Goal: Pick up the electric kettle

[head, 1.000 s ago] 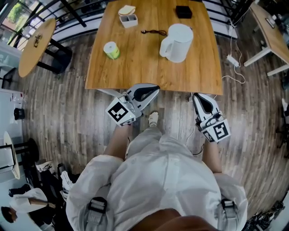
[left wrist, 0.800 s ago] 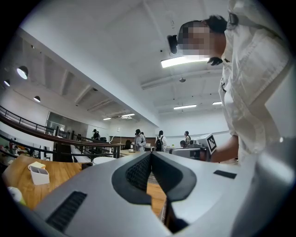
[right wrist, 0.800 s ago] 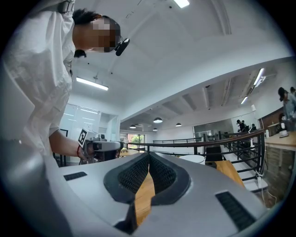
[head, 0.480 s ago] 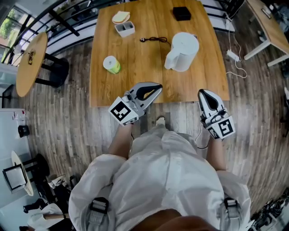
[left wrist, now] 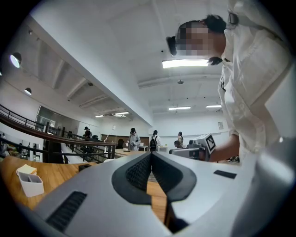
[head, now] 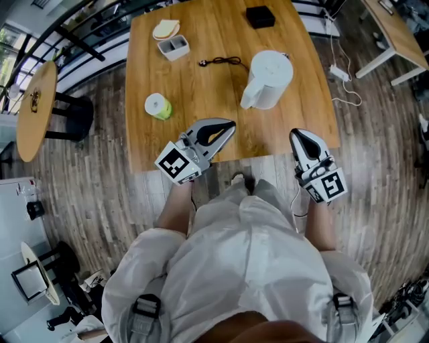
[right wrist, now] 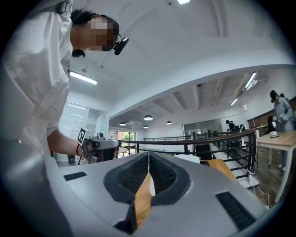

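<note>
Head view: kettle (head: 268, 79) beyond hand-held gripper (head: 297, 133)

Wooden table (head: 201, 87) seen from straight above. The white electric kettle (head: 269, 79) sits toward the right edge, handle facing left. There's a green-and-white roll (head: 157, 106) by the left edge, a little white tub (head: 173, 46) in the far left corner, a black box (head: 259, 17) at the far edge, and a black cord (head: 218, 61) mid-table. The left gripper (head: 230, 125) and right gripper (head: 299, 134) both poke over the near edge, tips pinched together, well short of the kettle.
</note>
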Tool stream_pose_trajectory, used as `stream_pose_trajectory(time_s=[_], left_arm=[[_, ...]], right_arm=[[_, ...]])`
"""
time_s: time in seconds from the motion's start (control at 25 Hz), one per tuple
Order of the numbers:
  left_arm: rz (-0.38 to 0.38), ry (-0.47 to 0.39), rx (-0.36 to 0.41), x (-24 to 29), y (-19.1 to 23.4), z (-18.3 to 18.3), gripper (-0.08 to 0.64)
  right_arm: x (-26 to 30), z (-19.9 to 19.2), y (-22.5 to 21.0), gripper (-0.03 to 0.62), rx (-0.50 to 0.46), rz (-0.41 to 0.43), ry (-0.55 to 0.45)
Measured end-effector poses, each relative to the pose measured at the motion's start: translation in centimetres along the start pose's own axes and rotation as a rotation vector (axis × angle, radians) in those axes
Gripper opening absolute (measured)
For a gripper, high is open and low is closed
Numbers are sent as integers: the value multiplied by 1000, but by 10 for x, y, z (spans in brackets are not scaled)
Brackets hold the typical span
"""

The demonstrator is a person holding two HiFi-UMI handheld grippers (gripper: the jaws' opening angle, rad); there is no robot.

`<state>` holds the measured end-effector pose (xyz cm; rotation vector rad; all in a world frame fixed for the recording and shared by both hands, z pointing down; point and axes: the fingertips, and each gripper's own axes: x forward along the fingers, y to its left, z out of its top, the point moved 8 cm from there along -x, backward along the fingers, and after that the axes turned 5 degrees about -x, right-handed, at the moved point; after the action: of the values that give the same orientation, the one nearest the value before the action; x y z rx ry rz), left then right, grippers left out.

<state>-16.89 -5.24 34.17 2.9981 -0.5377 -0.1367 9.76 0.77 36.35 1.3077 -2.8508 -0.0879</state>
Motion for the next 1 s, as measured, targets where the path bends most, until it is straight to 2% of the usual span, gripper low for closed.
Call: stream_pose_trajectory(time_s=[0.44, 0.72, 1.0], left_arm=[[14, 15, -36, 19, 10, -18, 6], [41, 56, -35, 23, 14, -33, 6], [61, 55, -38, 28, 27, -42, 8]], right_arm=[[24, -17, -16, 11, 16, 64, 28], [29, -29, -20, 11, 34, 86, 34], [34, -37, -23, 11, 33, 93, 54]])
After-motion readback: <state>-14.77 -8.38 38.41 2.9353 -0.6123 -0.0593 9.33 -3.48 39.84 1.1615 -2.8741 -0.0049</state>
